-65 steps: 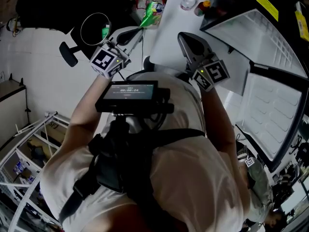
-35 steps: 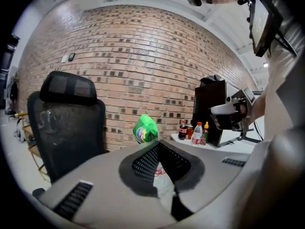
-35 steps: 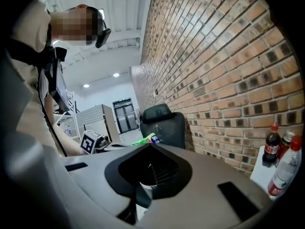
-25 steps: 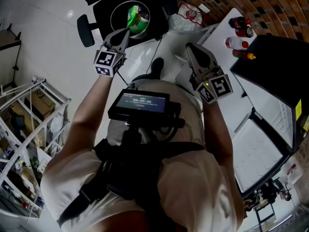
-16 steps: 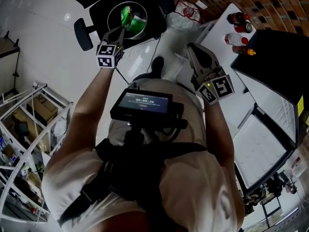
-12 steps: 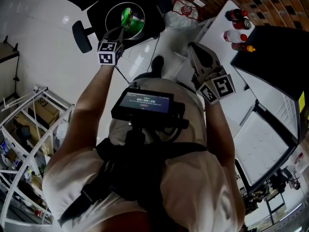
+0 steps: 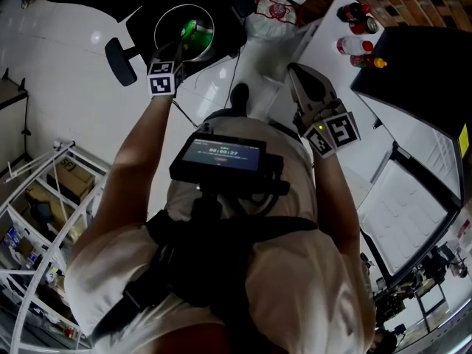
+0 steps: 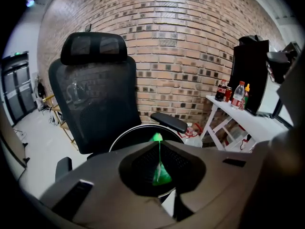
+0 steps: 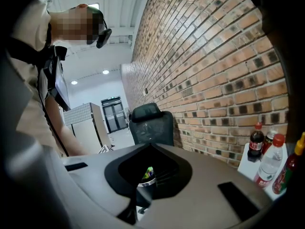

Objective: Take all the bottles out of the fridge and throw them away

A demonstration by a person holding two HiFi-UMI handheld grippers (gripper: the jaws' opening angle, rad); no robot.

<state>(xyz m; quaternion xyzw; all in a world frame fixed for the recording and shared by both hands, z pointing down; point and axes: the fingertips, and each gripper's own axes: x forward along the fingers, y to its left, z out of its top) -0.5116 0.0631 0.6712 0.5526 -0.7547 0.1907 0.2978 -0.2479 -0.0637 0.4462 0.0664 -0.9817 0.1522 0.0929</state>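
Two grippers: you hold one in each hand, and both reach out ahead of you.
Left gripper (image 7: 175, 47): jaws are almost together and have just been easing apart by a crack. A thin green edge of the bottle sits in the slit between the tips, so you are still pinching it.
Green bottle (image 7: 189, 29): at your left gripper's tips, hanging over the mouth of the bin.
Bin (image 7: 157, 26): round, black, white-rimmed, directly below and just ahead of your left gripper's tips.
Office chair (image 8: 93, 89): black mesh, just beyond the bin as seen from your left gripper.
Right gripper (image 7: 296, 71): jaws pressed together, nothing between them.
Table bottles (image 7: 355, 35): a small upright cluster ahead and to the right of your right gripper, well apart from it, on the white table (image 7: 324, 46).
Fridge (image 7: 417, 57): black, to the right of your right gripper, door open.
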